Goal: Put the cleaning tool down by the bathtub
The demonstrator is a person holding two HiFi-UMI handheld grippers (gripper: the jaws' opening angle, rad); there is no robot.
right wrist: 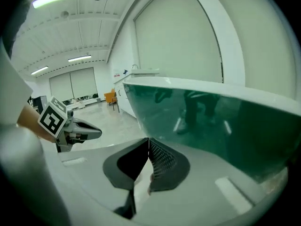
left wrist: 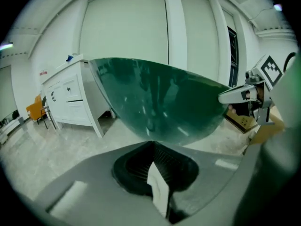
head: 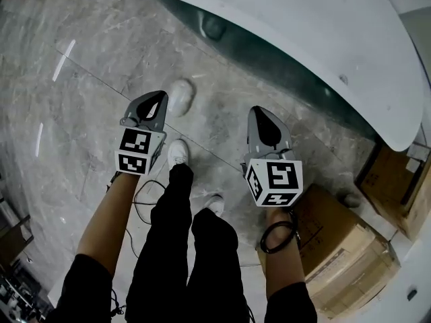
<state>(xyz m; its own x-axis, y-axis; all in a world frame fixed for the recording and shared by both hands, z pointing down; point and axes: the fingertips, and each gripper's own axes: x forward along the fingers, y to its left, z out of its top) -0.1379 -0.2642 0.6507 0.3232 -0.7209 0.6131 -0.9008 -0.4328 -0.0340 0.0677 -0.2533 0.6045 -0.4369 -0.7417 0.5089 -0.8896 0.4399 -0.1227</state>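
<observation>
**Bathtub** (head: 269,54): green wall, white rim, sweeping across the upper right.
**Marble floor** (head: 81,113): fills the left of the frame.
**Cardboard box** (head: 337,247): lower right, near the tub's end.
**Left gripper** (head: 159,98), **right gripper** (head: 261,116): centre frame, both pointed toward the tub's foot. Each has its jaws pressed together on nothing, probably because the tool is already set down.
**Pale oval object** (head: 180,97): on the floor at upper centre, just beside the left gripper's tips and near the tub. Likely the cleaning tool, unconfirmed.

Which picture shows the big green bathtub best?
The left gripper view: the bathtub shows nearly whole, green side from rim to floor. The right gripper view cuts off its long side. The head view shows mostly its white rim from above.
</observation>
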